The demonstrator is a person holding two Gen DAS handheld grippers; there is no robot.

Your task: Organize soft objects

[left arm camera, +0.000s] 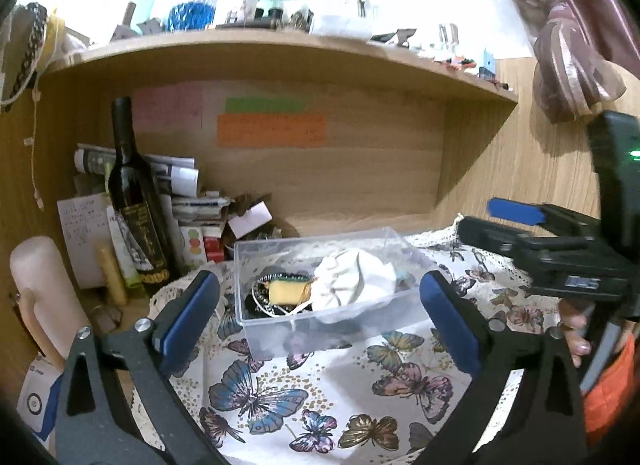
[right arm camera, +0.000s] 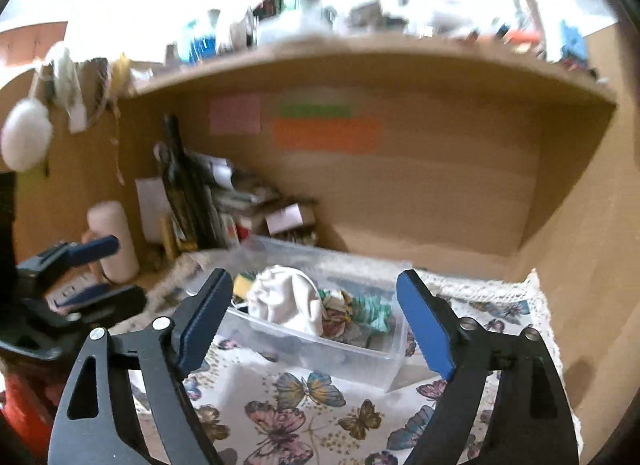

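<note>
A clear plastic bin (left arm camera: 280,323) stands on the butterfly cloth (left arm camera: 280,393). In it lie a white cloth bundle (left arm camera: 352,279), a yellow pad (left arm camera: 286,293) and dark beaded items. The right wrist view shows the bin (right arm camera: 372,361) with the white bundle (right arm camera: 288,301), a floral cloth (right arm camera: 334,317) and a teal piece (right arm camera: 374,311). My left gripper (left arm camera: 320,321) is open and empty in front of the bin. My right gripper (right arm camera: 316,321) is open and empty, just before the bin. Each gripper shows at the edge of the other's view.
A dark wine bottle (left arm camera: 136,201), papers and small boxes crowd the back left of the wooden alcove (left arm camera: 360,169). A pale pink cylinder (left arm camera: 36,281) stands at the left. A cluttered shelf (left arm camera: 280,45) runs overhead. A tied curtain (left arm camera: 572,57) hangs at the right.
</note>
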